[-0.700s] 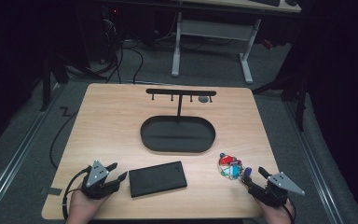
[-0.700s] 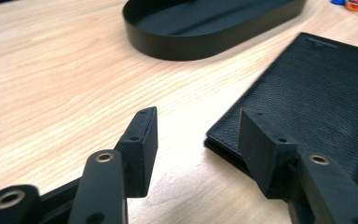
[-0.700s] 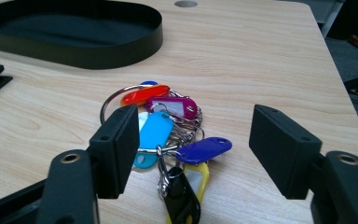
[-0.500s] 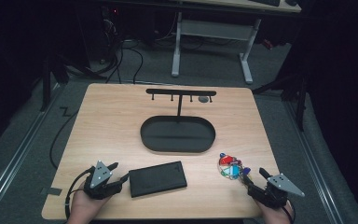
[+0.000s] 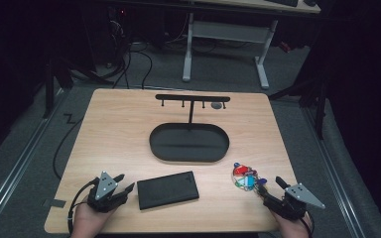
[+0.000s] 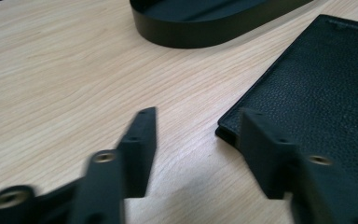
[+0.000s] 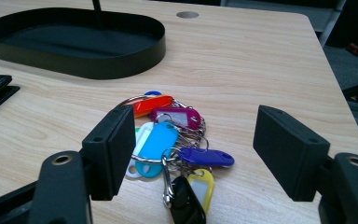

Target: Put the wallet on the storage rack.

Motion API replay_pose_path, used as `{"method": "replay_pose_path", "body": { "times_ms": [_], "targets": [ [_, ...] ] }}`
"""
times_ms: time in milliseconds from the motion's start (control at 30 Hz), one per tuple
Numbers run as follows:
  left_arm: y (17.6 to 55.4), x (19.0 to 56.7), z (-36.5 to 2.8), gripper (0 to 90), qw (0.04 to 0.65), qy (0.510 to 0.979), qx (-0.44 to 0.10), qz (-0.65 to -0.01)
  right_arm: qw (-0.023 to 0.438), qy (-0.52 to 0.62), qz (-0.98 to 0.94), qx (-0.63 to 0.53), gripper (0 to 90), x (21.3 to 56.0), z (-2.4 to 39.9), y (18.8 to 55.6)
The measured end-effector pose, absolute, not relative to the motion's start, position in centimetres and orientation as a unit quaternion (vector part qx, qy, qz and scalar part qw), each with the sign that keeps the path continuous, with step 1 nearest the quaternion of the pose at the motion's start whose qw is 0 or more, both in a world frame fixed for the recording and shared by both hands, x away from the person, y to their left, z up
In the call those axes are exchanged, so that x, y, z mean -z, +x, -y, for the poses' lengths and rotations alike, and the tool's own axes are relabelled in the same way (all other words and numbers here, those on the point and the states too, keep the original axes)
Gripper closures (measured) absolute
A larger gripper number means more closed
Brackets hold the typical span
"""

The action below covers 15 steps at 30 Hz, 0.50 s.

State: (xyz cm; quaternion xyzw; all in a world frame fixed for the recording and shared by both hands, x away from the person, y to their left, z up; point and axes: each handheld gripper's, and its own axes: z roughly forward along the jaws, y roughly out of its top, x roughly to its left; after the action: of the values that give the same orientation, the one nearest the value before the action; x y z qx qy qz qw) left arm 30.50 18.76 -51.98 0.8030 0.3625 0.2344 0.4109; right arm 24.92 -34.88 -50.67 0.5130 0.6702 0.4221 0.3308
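At the near left edge of the table, the left gripper has edged rightward since the earlier frames and now sits just beside the near-left corner of the black wallet; its jaws stand apart with nothing between them, one over bare wood and the other at the wallet's corner, so a grasp on the wallet looks about to begin. At the near right, the right gripper has kept its place, jaws spread wide and empty, aimed at the bunch of key tags lying loose on the table just beyond its tips. Farther back, mid-table, the black oval tray lies empty beneath its hook rack.
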Motion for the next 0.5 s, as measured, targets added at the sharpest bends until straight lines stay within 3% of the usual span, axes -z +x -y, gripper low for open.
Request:
{"method": "replay_pose_path", "body": {
  "times_ms": [200,500],
  "targets": [
    [30.3,52.1,-18.8,81.5,0.389,0.820,-0.208,-0.364,0.322,0.511,-0.671,-0.430,31.0,50.4,34.7,25.0],
    [28.4,52.5,-17.3,84.2,0.362,0.844,-0.200,-0.341,0.322,0.512,-0.671,-0.430,31.7,50.4,35.0,24.8]
  ]
}}
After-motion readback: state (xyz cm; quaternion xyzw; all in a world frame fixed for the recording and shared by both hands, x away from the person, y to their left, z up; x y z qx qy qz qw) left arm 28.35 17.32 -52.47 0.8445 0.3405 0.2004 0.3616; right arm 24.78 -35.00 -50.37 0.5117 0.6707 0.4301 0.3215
